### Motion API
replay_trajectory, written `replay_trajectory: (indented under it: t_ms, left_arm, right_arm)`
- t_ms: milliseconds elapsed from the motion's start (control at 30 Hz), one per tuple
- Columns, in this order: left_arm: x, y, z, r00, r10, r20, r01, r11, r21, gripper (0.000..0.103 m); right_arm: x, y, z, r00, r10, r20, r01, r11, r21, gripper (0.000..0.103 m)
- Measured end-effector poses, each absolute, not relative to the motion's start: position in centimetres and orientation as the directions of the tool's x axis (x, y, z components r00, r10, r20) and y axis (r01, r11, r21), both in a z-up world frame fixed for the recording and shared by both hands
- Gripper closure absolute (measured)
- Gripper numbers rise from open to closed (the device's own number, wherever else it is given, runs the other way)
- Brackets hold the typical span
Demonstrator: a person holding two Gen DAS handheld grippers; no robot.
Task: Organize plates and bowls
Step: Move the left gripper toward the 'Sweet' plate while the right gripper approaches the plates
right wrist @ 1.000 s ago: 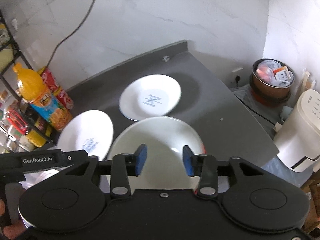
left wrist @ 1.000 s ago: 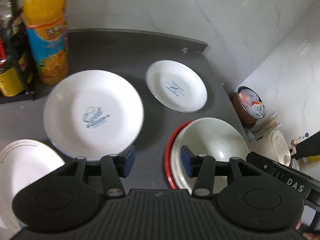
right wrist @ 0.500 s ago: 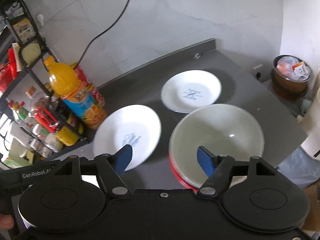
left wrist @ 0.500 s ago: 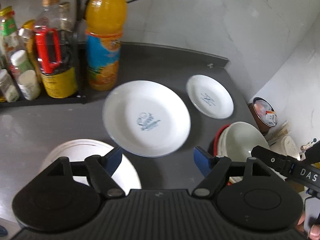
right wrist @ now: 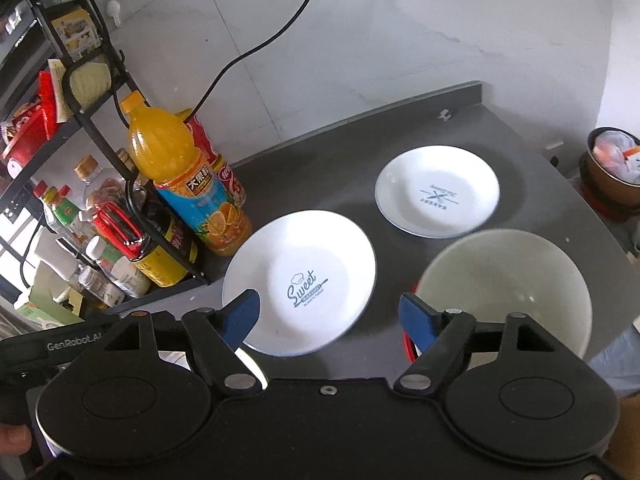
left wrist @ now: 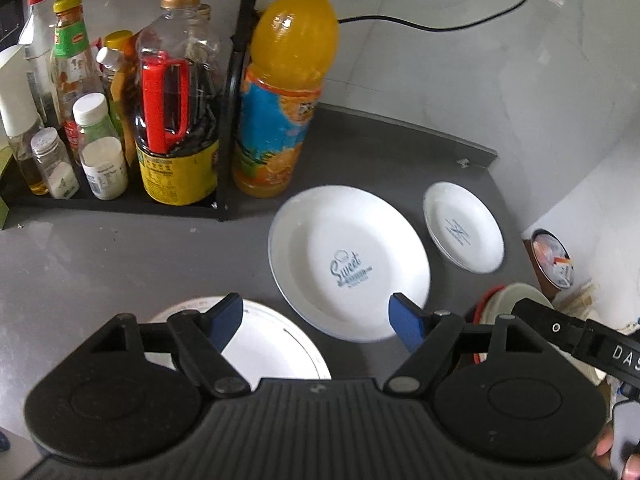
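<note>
A large white "Sweet" plate (left wrist: 348, 260) (right wrist: 300, 284) lies mid-counter. A smaller white plate (left wrist: 464, 232) (right wrist: 438, 190) sits beyond it to the right. A pale bowl (right wrist: 504, 288) (left wrist: 520, 300) rests on a red-rimmed dish at the counter's right edge. A white plate with a thin rim line (left wrist: 264, 344) lies near the left gripper. My left gripper (left wrist: 318, 322) hovers open above the counter, empty. My right gripper (right wrist: 330, 316) is also open and empty, between the large plate and the bowl.
An orange juice bottle (left wrist: 286, 84) (right wrist: 188, 180) stands beside a black rack (left wrist: 230, 92) full of sauce bottles and jars at the left. A grey wall with a black cable backs the counter. A bin (right wrist: 614, 168) sits off the counter's right edge.
Both grippers opened wide and pulled up and back to the left. The rack of bottles has come into view, and the plates now appear farther away.
</note>
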State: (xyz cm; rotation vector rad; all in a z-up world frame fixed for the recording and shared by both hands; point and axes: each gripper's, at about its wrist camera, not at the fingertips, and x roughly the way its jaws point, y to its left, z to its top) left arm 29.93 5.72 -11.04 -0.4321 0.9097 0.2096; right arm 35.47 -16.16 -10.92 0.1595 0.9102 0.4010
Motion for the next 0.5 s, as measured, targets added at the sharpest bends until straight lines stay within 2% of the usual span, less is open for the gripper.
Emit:
replay_trajectory:
  t_ms: [433,500]
  left_arm:
    - [34.8,8.9,-14.1,0.533,0.027,-0.846,-0.489,0.826,-0.282,0.025]
    - [35.6,9.3,-14.9,0.519,0.016,-0.855,-0.502,0.815,-0.29,0.026]
  right_arm:
    - [43.9,-14.3,-14.2,0.431,0.419,-0.799,-0.294,0.903,0.315,0.028]
    - [45.1,-14.1,-14.9,0.411,0.419,-0.809,-0.297,0.901,0.316,0.031]
